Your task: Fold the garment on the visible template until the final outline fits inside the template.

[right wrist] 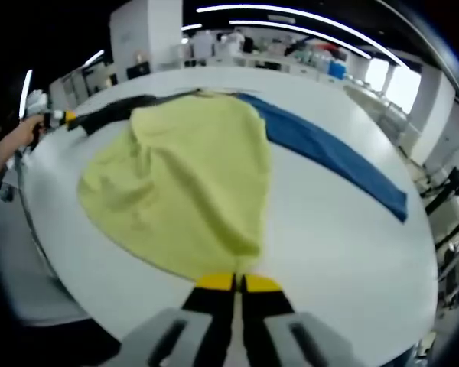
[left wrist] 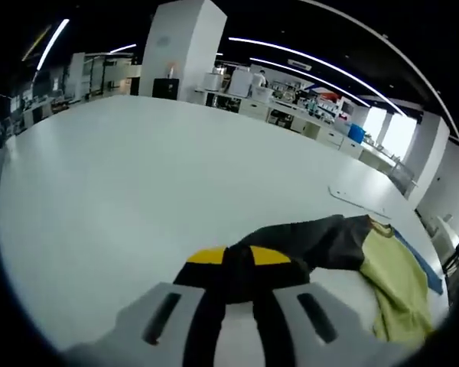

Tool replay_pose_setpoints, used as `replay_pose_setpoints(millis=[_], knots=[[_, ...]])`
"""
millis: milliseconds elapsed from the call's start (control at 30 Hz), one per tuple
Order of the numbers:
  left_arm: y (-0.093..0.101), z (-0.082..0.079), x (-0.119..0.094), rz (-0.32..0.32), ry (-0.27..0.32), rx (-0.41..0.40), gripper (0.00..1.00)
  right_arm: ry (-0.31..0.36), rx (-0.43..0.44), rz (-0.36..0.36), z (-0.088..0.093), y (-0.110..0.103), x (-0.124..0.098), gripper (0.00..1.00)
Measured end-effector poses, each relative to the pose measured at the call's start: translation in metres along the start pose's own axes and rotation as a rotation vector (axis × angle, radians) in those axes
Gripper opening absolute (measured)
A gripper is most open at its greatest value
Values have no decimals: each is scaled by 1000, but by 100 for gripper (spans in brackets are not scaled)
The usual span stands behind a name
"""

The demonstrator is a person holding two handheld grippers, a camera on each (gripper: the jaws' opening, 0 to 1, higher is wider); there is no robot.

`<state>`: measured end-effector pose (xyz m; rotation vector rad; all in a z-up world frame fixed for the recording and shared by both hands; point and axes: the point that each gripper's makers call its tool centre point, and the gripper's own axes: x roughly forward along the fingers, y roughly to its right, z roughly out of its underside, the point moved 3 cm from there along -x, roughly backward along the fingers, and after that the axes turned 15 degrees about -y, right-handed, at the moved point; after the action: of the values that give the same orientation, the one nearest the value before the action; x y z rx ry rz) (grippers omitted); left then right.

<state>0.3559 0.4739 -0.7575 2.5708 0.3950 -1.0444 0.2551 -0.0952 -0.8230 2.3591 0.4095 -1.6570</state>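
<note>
The garment is yellow-green (right wrist: 187,176) with a black sleeve part (left wrist: 321,241) and a long blue part (right wrist: 329,157), and it lies spread on the white round table (right wrist: 321,252). My left gripper (left wrist: 239,261) is shut on the black fabric, which bunches over its yellow-tipped jaws. In the right gripper view the same gripper (right wrist: 61,117) shows far left, held by a hand and pulling the black part taut. My right gripper (right wrist: 237,283) is shut on the near edge of the yellow-green cloth. A thin white sheet outline (left wrist: 358,200) lies flat on the table beyond the garment.
The table edge (right wrist: 50,264) curves close on the left of the right gripper view. A wide bare stretch of table (left wrist: 138,176) lies ahead of the left gripper. A white pillar (left wrist: 182,50) and cluttered benches (left wrist: 291,103) stand behind.
</note>
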Motion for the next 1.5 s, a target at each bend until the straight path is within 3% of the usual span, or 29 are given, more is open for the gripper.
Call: replay_pose_setpoints(millis=[167, 433, 600, 700, 833, 1000, 1033, 1100, 1267, 1500], knots=[[0, -3, -1, 3, 2, 41, 20, -1, 3, 0, 0, 0, 0, 0], [31, -10, -10, 56, 25, 223, 42, 4, 20, -15, 1, 1, 1, 0], [55, -7, -10, 125, 30, 324, 51, 6, 31, -28, 1, 3, 1, 1], [63, -1, -11, 133, -1, 361, 51, 0, 29, -36, 1, 6, 1, 6], [82, 6, -18, 177, -1, 417, 53, -20, 55, -72, 2, 8, -2, 24], [96, 16, -18, 260, -33, 498, 51, -5, 35, -91, -1, 9, -6, 24], [111, 23, -19, 289, -42, 527, 51, -2, 35, -98, -2, 8, -7, 25], [121, 29, -19, 341, -58, 533, 51, 3, 38, -104, -3, 8, -7, 23], [152, 54, -20, 473, -104, 645, 46, 4, 37, -117, -4, 6, -8, 20], [179, 81, -21, 565, -159, 729, 40, -3, 42, -114, -3, 7, -8, 18]])
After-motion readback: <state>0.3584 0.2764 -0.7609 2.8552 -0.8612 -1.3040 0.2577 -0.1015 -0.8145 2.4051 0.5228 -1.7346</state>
